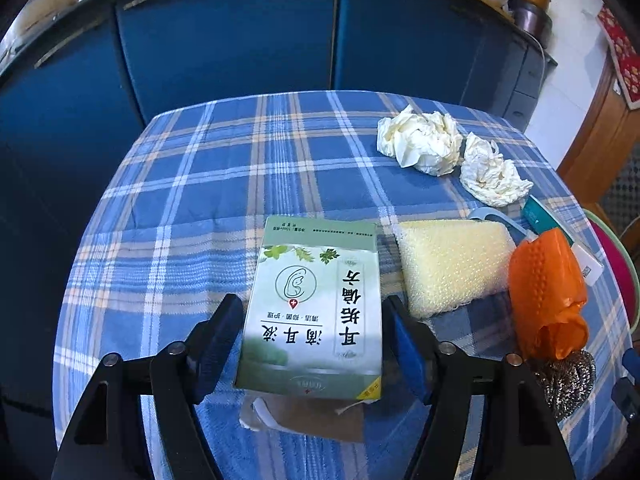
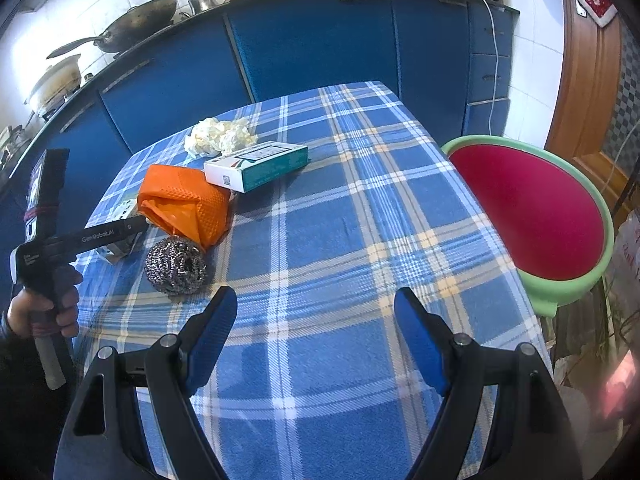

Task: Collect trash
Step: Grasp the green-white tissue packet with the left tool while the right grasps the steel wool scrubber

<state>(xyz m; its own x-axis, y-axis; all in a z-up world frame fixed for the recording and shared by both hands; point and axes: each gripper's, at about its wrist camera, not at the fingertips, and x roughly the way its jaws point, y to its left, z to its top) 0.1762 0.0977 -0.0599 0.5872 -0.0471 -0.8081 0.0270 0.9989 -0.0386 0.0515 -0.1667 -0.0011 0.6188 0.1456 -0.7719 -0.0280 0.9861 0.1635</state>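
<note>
Two tools over the checked desk (image 2: 320, 208).
Left tool (image 1: 314, 332) sits wide apart around a green box (image 1: 316, 308); right tool (image 2: 316, 320) is apart, holding nothing.

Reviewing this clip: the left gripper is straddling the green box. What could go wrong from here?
1. The left gripper has its jaws open along the green box; its torn flap end might crush or slip under a squeeze.
2. The sponge lies close beside the right finger, so closing could nudge it.
3. The basin sits off the table edge, so a carried box could drop short.
</note>
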